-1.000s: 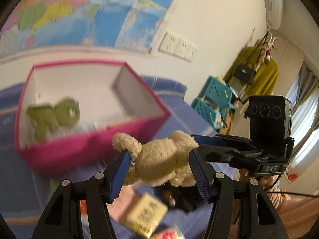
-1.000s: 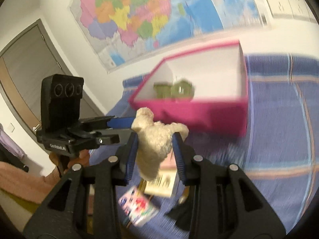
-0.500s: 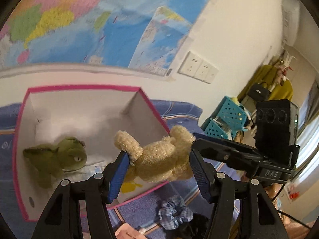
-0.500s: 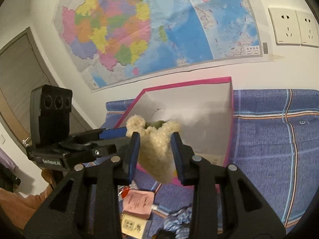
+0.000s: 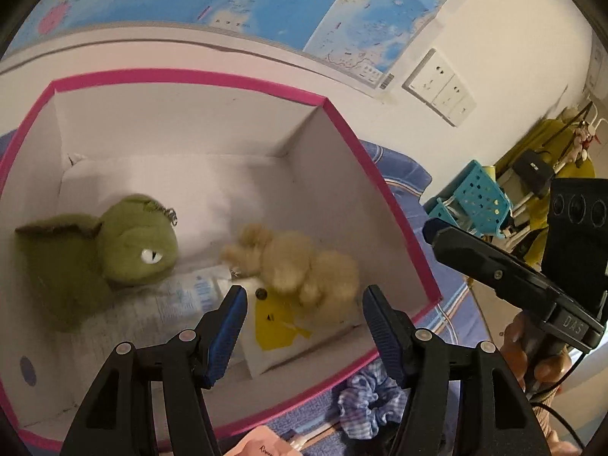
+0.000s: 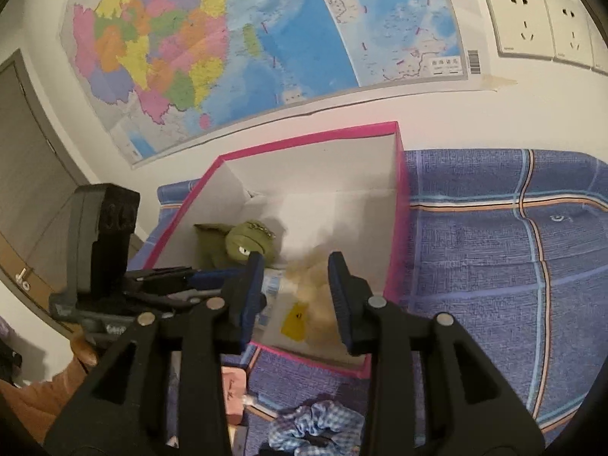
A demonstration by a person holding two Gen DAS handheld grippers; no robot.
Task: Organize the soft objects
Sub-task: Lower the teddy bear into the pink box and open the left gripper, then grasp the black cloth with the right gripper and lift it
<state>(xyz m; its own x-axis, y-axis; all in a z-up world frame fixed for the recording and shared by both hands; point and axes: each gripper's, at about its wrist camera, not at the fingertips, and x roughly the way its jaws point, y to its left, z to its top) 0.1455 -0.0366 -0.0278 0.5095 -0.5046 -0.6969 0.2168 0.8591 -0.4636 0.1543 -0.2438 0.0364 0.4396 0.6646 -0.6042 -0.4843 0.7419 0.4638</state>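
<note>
Blue plaid bedding (image 6: pixel 494 266) under a wall map (image 6: pixel 266 38) carries the pink box (image 5: pixel 342 121). From the left hand-held gripper (image 5: pixel 302 326), jaws opening and empty, the tan plush bear (image 5: pixel 300 266) lies blurred on the box floor at twelve o'clock, the green plush (image 5: pixel 125 243) at ten. The right hand-held gripper (image 6: pixel 294 296) stands apart and empty, with the bear (image 6: pixel 315 285) beyond it in the box. Only the left view shows the person's hand (image 5: pixel 532 353) on the right tool; only the right view shows a door (image 6: pixel 30 174). A checked scrunchie (image 6: pixel 315 425) lies outside at six. A second ago both grippers clamped the bear above the bed.
</note>
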